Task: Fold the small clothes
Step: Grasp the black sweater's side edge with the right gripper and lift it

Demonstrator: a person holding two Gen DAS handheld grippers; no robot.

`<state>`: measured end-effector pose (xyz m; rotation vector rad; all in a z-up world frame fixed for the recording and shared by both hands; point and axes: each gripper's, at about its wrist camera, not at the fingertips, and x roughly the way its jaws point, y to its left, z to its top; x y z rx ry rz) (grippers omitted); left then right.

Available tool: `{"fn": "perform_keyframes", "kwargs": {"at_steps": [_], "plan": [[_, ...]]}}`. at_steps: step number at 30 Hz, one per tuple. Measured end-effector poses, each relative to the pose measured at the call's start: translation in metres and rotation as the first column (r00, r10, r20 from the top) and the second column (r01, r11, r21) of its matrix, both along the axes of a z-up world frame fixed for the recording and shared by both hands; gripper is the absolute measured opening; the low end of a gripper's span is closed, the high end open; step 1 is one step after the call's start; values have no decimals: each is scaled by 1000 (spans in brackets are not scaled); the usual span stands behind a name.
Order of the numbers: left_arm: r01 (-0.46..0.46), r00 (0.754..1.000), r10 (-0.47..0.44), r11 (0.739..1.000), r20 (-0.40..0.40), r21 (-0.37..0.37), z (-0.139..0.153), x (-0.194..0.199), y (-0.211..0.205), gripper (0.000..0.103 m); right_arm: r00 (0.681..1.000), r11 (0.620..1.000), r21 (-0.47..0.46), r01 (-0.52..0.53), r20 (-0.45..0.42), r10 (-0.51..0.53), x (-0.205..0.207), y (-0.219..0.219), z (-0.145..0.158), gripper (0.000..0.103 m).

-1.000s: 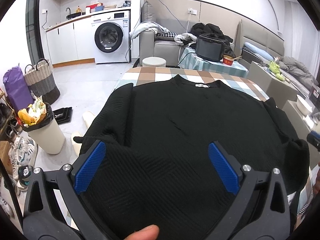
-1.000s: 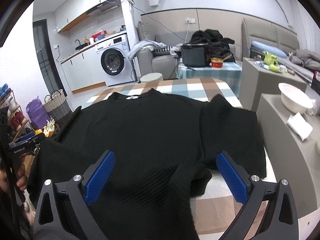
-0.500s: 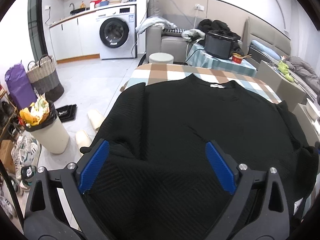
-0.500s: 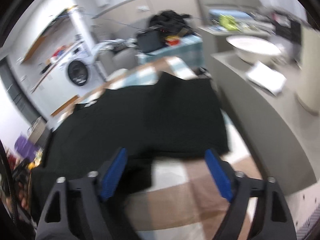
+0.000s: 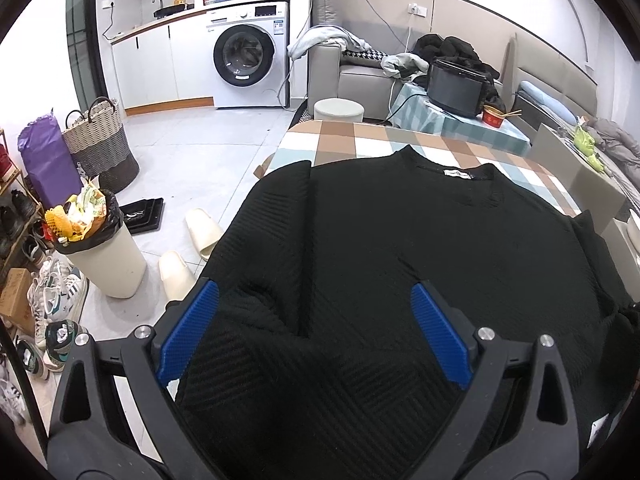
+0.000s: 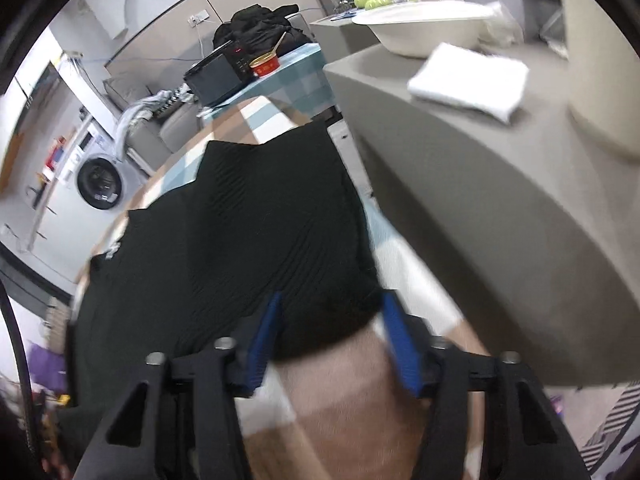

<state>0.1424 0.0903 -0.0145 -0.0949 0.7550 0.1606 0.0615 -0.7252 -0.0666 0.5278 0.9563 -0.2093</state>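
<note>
A black knit sweater [image 5: 400, 260] lies spread front-up on the checked table [image 5: 360, 144], collar at the far side. My left gripper [image 5: 314, 296] hovers open over its near left part, where the sleeve folds into a crease. In the right wrist view the sweater [image 6: 260, 220] lies tilted, with its right sleeve folded inward. My right gripper [image 6: 332, 304] is low over the table [image 6: 360, 400] and its jaws are closing, with the sleeve cuff [image 6: 328, 328] between the blue pads. I see no firm squeeze on the cuff.
A grey cabinet [image 6: 480, 200] stands close to the table's right edge, bearing a folded white cloth [image 6: 468, 80] and a bowl [image 6: 420, 28]. On the floor to the left are a full waste bin [image 5: 104, 256] and slippers [image 5: 204, 232]. A black cooker [image 5: 456, 88] sits beyond the table.
My right gripper swung to the sweater's right side, rolled, dropped toward the table and narrowed its jaws around the sleeve cuff. My left gripper slid a little left along the near edge, still open.
</note>
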Motion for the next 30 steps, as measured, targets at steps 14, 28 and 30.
{"fn": "perform_keyframes", "kwargs": {"at_steps": [14, 28, 30], "plan": [[-31, 999, 31, 999, 34, 9, 10, -3, 8, 97, 857, 916, 2, -402, 354, 375, 52, 68, 88, 11], [-47, 999, 47, 999, 27, 7, 10, -10, 13, 97, 773, 777, 9, -629, 117, 624, 74, 125, 63, 46], [-51, 998, 51, 999, 23, 4, 8, -7, 15, 97, 819, 820, -6, -573, 26, 573, 83, 109, 44, 46]]}}
